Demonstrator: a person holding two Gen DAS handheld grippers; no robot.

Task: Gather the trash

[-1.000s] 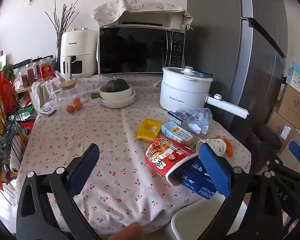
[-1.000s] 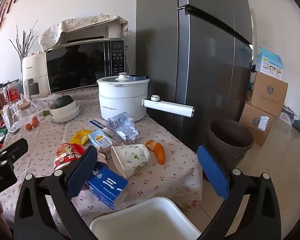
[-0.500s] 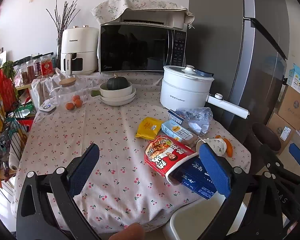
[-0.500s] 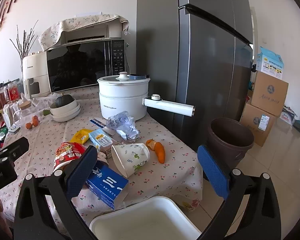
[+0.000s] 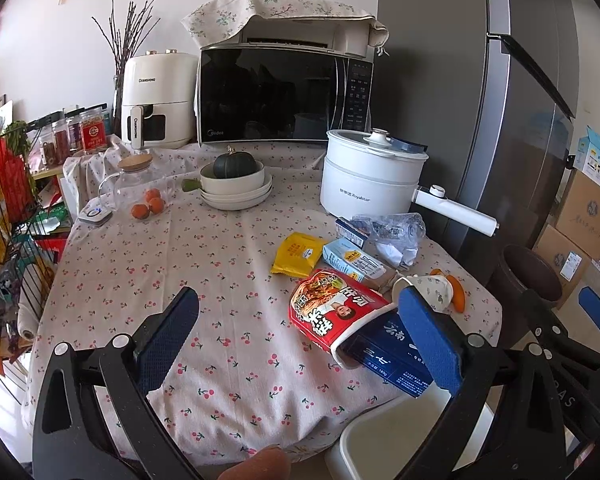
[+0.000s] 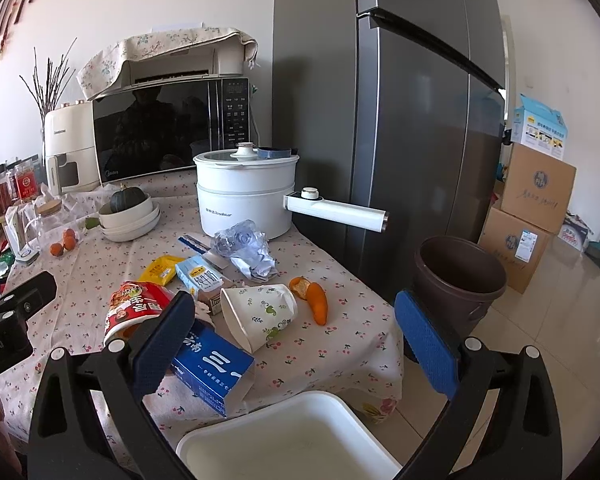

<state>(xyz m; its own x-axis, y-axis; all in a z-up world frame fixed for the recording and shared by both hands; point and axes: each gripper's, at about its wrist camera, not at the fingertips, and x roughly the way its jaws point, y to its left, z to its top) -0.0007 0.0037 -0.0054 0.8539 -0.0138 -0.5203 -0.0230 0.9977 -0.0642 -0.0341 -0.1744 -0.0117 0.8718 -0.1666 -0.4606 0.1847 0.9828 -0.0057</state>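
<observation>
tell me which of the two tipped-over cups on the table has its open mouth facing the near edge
Both do, but the white paper cup with green swirls shows its empty rim plainly; the red noodle cup has its mouth against the blue box.

Red noodle cup (image 6: 134,306) tipped on its side at centre left, blue box (image 6: 210,366) below it, floral paper cup (image 6: 260,314) toppled beside, orange peel (image 6: 314,298) right, crumpled plastic (image 6: 248,250) above
</observation>
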